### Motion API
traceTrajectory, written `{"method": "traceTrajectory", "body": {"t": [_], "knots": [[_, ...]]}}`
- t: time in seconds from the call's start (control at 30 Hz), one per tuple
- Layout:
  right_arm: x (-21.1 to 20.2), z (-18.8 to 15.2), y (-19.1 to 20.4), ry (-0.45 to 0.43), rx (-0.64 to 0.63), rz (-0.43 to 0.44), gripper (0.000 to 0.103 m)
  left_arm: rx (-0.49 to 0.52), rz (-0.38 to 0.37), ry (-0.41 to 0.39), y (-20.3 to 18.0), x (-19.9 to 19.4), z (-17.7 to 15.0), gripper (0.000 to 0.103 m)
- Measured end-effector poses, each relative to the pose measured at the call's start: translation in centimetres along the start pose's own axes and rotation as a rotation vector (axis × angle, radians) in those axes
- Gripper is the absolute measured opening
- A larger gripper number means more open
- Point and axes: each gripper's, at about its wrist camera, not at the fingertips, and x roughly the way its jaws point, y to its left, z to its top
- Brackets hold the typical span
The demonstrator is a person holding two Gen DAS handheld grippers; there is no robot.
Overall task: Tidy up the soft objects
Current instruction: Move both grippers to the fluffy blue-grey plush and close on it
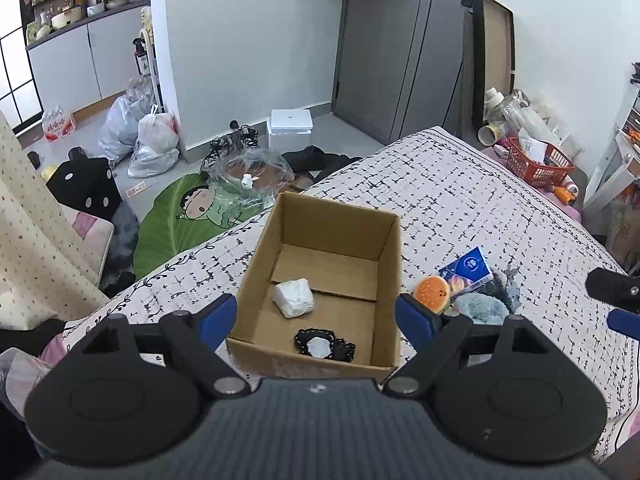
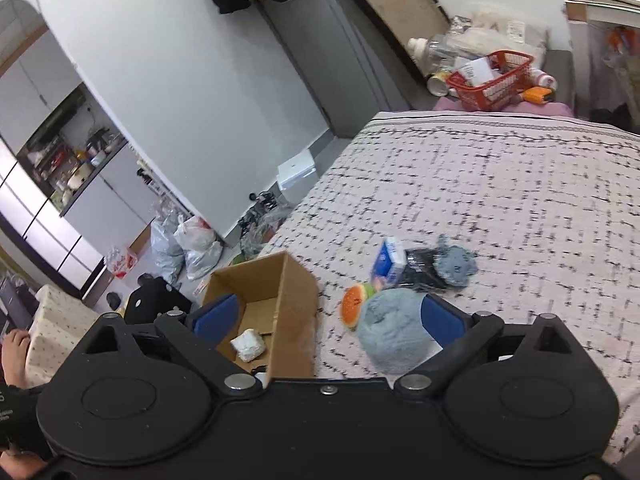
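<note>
An open cardboard box stands on the patterned bed. Inside lie a white soft lump and a small black-and-white item. My left gripper is open and empty, jaws straddling the box's near end from above. To the box's right lie a burger toy, a blue tissue pack, a grey plush and a grey-blue cloth. My right gripper is open and empty, its right finger beside the grey plush.
The bedspread stretches far and right. A red basket sits past the bed's far edge. The floor on the left holds plastic bags, a green mat and a white box.
</note>
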Motion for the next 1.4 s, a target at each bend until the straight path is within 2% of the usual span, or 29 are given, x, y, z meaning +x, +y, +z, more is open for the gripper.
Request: {"method": "traceTrajectory", "body": {"t": [0.23,0.63,1.03,1.4], "knots": [[-0.8,0.6,-3.8,-0.005,0.08,-0.056,0.099,0.001,-0.008,0.01,-2.5,-0.1,-0.4,0.085],[-1.5,1.1,-8.7,-0.014,0.204,-0.079,0.099,0.038,-0.027,0.01,-6.7,0.4,-1.0,0.085],[1.2,0.4,-10.4,0.057,0.263,-0.077,0.099,0.017,-0.089,0.039,-9.3,3.1,-1.3,0.085],[3.6,0.9,-10.8,0.065,0.331,-0.06,0.097,0.022,-0.13,0.095,-11.4,6.5,-1.2,0.081]]}}
